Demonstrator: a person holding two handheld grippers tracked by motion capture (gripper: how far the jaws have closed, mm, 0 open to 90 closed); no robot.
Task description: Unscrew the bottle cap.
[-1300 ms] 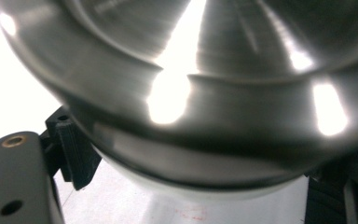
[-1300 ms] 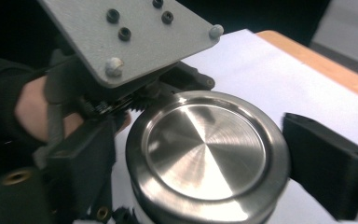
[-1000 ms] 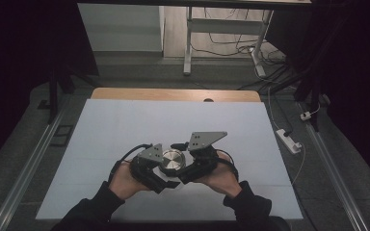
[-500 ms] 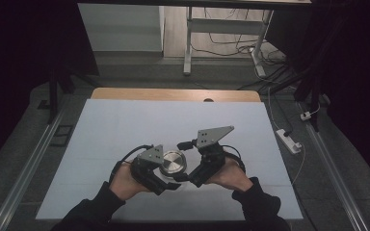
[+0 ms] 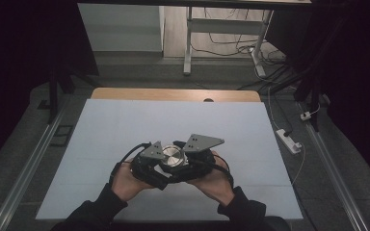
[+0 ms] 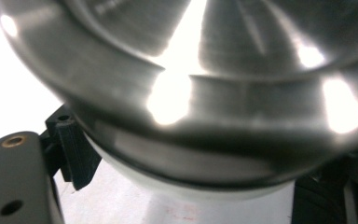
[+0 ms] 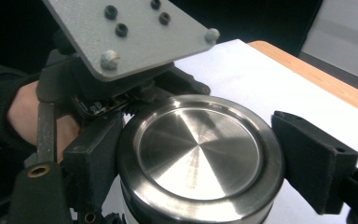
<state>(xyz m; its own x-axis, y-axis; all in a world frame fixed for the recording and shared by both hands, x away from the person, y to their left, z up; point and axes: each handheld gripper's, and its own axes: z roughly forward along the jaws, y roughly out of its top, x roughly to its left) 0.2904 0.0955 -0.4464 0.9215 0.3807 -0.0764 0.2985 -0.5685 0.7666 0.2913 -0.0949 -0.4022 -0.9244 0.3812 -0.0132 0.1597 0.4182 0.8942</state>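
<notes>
From the high view, a person sits at the six o'clock side of a white table (image 5: 125, 125). Both hands are close together, near the six o'clock edge. The left gripper (image 5: 150, 163) and the right gripper (image 5: 192, 156) meet around a round shiny steel lid (image 5: 173, 156). The left gripper is at the lid's nine o'clock side and the right gripper is at its three o'clock side. The lid sits on a small white cup, and the cup stands on the table.

In the left gripper view, the steel lid (image 6: 205, 93) is very near and very big, with bright spots of light on it. Under it, at six o'clock, a bit of the white cup (image 6: 186, 191) peeks out. I cannot see the jaws' tips here, but they are closed as far as they go, held tight on the lid.

In the right gripper view, the steel lid (image 7: 199, 149) is in the middle. The right gripper (image 7: 200, 154) has one black jaw at nine o'clock and one at three o'clock, and both touch the lid's rim. These jaws have just been closing, with the lid between them. The left gripper (image 7: 121, 79) with its grey plate is at eleven o'clock, touching the lid.
</notes>
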